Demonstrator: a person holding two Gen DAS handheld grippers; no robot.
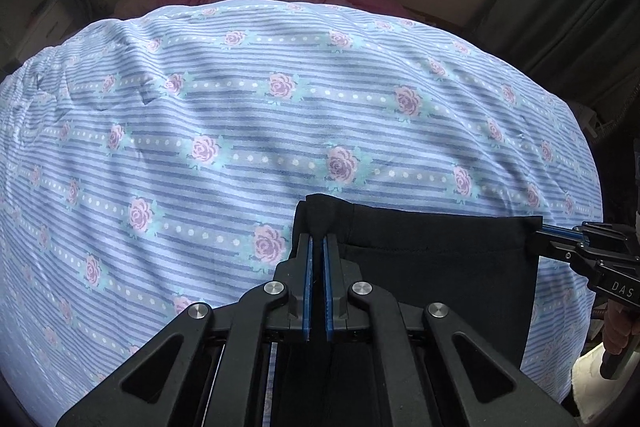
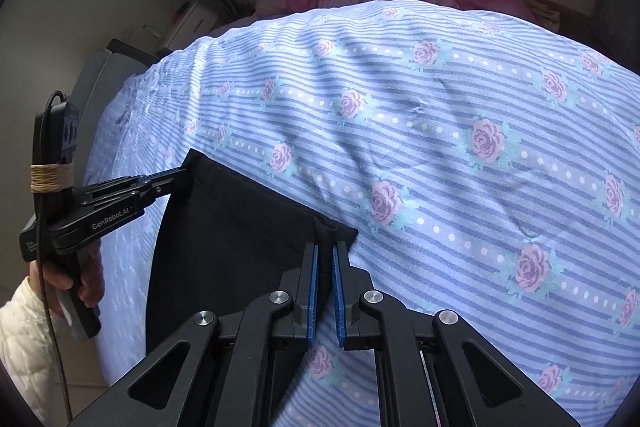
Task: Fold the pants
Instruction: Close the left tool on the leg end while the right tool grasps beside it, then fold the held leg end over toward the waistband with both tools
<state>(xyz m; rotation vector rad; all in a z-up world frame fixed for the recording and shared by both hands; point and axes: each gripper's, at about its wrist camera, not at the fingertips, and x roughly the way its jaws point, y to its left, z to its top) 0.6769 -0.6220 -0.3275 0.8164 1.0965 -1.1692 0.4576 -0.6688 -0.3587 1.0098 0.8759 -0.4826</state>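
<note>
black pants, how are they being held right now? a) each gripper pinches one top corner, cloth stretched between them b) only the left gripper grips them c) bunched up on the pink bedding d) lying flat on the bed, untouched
a: the left gripper is shut on one top corner of the black pants and the right gripper on the other, the edge taut between them above the floral bedspread.

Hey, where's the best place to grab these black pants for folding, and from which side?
At the two top corners of the pants, as now: the left gripper pinches one corner and the right gripper the other, each coming in from the near side. That straight stitched edge stretches taut between them, so the cloth hangs flat over the bedspread.
</note>
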